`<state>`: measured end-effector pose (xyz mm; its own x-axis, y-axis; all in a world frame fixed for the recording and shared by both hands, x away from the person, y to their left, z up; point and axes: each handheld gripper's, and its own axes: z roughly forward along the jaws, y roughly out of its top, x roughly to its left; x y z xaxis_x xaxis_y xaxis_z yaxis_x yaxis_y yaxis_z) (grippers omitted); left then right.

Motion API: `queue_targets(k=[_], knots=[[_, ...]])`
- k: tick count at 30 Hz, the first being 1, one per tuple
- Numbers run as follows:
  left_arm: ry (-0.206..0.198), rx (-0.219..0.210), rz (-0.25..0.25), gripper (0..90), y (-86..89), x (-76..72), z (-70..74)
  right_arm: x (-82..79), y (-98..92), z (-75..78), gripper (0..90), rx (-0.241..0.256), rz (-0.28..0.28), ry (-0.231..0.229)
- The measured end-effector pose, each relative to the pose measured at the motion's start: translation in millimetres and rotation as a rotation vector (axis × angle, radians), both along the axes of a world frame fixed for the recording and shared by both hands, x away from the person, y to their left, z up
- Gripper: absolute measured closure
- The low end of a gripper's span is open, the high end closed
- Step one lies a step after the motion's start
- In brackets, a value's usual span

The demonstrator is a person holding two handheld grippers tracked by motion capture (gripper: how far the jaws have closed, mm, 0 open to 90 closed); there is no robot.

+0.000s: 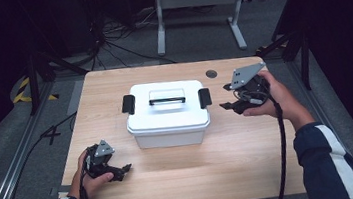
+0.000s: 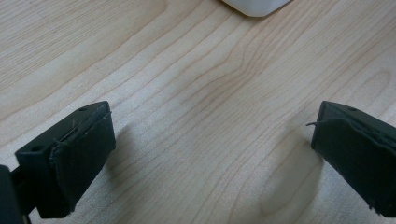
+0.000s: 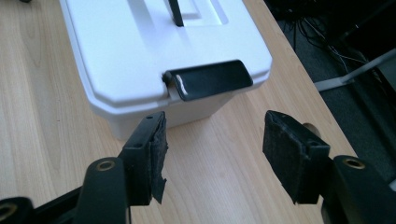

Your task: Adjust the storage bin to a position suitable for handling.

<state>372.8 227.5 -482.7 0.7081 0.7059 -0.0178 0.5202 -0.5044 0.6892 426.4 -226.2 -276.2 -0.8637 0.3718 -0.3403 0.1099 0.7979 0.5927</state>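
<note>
Right tongs (image 3: 212, 154) open beside box (image 1: 168, 113) latch (image 3: 208, 79).

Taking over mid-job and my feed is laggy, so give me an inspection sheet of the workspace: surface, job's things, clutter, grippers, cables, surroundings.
Surface: light wooden table, round grommet hole at the far edge.
Job's things: white lidded box at centre, black latch at each end, handle lying on the lid.
Clutter: nothing seen.
Grippers: left gripper open, low over the near table; right gripper open, beside the box's right latch, apart from it.
Cables: one trails from each gripper; the right cable hangs off the near edge.
Surroundings: grey floor, white frame legs, tangled floor wires.
</note>
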Motion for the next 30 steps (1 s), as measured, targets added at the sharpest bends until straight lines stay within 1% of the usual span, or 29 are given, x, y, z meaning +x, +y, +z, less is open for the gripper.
queue_targets(k=[3, 5, 6, 7, 8, 10, 11, 14, 17, 19, 20, 21, 22, 23, 24, 25, 26, 28, 29, 30], knots=[[0.003, -0.001, 0.001, 0.1, -0.1, -0.2, 0.0, 2.7, 7.6, 0.9, 42.4, -0.012, 0.014, 0.007], [0.0, 0.0, 0.0, 0.1, 0.0, 0.0, 0.0, 7.0, 16.1, 1.1, 42.5, -0.028, 0.031, 0.006], [0.003, -0.002, 0.001, 0.1, -0.1, -0.2, 0.0, 10.7, 23.4, 0.4, 42.8, -0.034, 0.042, 0.007], [0.003, -0.002, 0.001, 0.1, -0.1, -0.2, 0.0, 10.7, 23.4, 0.4, 42.8, -0.034, 0.042, 0.007], [0.0, 0.0, 0.0, 0.1, 0.0, 0.0, 0.0, 12.9, 26.7, 0.1, 43.0, -0.036, 0.052, 0.007], [0.005, -0.001, 0.001, 0.1, -0.1, -0.3, 0.0, 16.2, 33.5, -0.6, 43.4, -0.048, 0.053, 0.009], [0.004, -0.001, 0.0, 0.1, -0.1, -0.2, 0.0, 18.4, 37.0, 0.1, 43.8, -0.052, 0.064, 0.004], [-0.001, 0.001, -0.004, 0.1, 0.1, 0.3, 0.0, 22.8, 44.0, 3.2, 45.4, -0.034, 0.079, 0.003], [0.004, -0.001, -0.004, 0.1, 0.0, 0.2, 0.0, 26.9, 52.0, 4.1, 46.6, -0.038, 0.095, 0.009], [0.004, -0.001, -0.004, 0.1, 0.0, 0.2, 0.0, 29.2, 58.6, 3.9, 48.3, -0.052, 0.108, 0.02], [0.004, -0.001, -0.004, 0.1, 0.0, 0.2, 0.0, 29.2, 58.6, 3.9, 48.3, -0.052, 0.108, 0.02], [0.003, -0.001, -0.004, 0.1, -0.1, 0.2, 0.0, 30.2, 64.6, 3.3, 49.1, -0.066, 0.118, 0.016], [0.003, -0.001, -0.004, 0.1, 0.0, 0.2, 0.0, 32.1, 73.6, 3.1, 51.1, -0.082, 0.125, 0.024], [0.004, -0.001, -0.004, 0.1, 0.0, 0.2, 0.0, 32.8, 78.7, 3.0, 51.7, -0.097, 0.134, 0.029], [0.004, -0.001, -0.004, 0.1, 0.0, 0.2, 0.0, 32.8, 78.7, 3.0, 51.7, -0.097, 0.134, 0.029], [0.004, -0.001, -0.004, 0.1, -0.1, 0.2, 0.0, 33.9, 82.7, 2.9, 51.7, -0.109, 0.142, 0.024], [0.004, -0.001, -0.004, 0.1, 0.0, 0.2, 0.0, 35.1, 89.1, 3.3, 52.6, -0.129, 0.142, 0.031], [0.004, -0.001, -0.005, 0.1, 0.0, 0.2, 0.0, 37.8, 100.4, 3.1, 53.5, -0.149, 0.165, 0.034], [0.003, -0.001, -0.005, 0.1, 0.0, 0.2, 0.0, 39.7, 106.1, 2.8, 53.9, -0.161, 0.164, 0.025], [0.003, -0.001, -0.005, 0.1, -0.1, 0.2, 0.0, 40.1, 109.3, 2.7, 54.3, -0.172, 0.158, 0.029]])
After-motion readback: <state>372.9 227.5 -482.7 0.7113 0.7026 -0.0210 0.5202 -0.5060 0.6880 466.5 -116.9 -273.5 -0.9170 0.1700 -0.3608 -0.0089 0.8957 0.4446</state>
